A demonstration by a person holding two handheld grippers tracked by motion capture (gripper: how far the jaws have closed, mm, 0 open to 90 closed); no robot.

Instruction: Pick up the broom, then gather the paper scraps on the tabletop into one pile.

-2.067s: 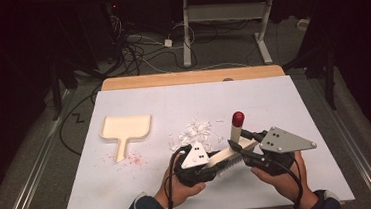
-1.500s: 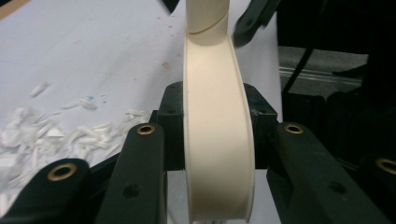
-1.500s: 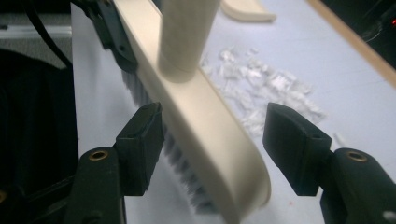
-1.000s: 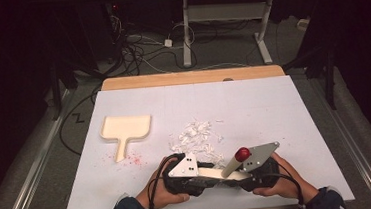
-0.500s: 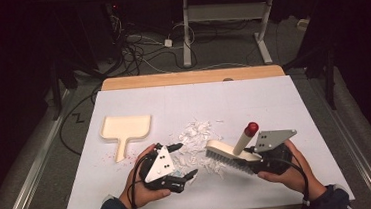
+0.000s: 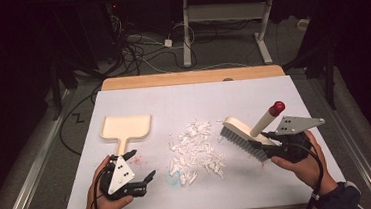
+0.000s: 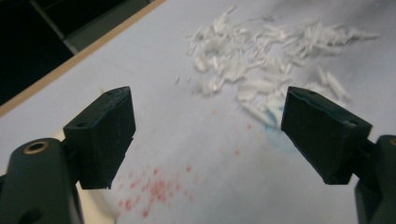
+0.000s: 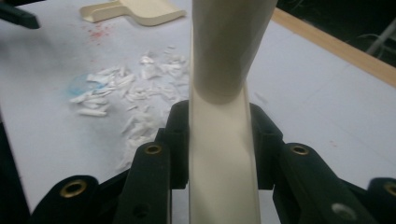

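My right gripper is shut on the cream brush, held tilted above the table. Its grey bristles face the pile of white paper scraps, and its red-tipped handle points up. My left gripper stands open at the front left. Its jaws have just been opening and nothing is between them. It hovers close to the handle of the cream dustpan, which lies flat to the left of the scraps.
A white sheet covers the table, with a wooden strip along the far edge. Red speckles and a blue smudge mark the sheet. Cables and desk legs lie on the floor beyond.
The left gripper has let go of the brush, opened and moved left toward the dustpan handle. The right gripper has lifted the brush and carried it right of the scraps.
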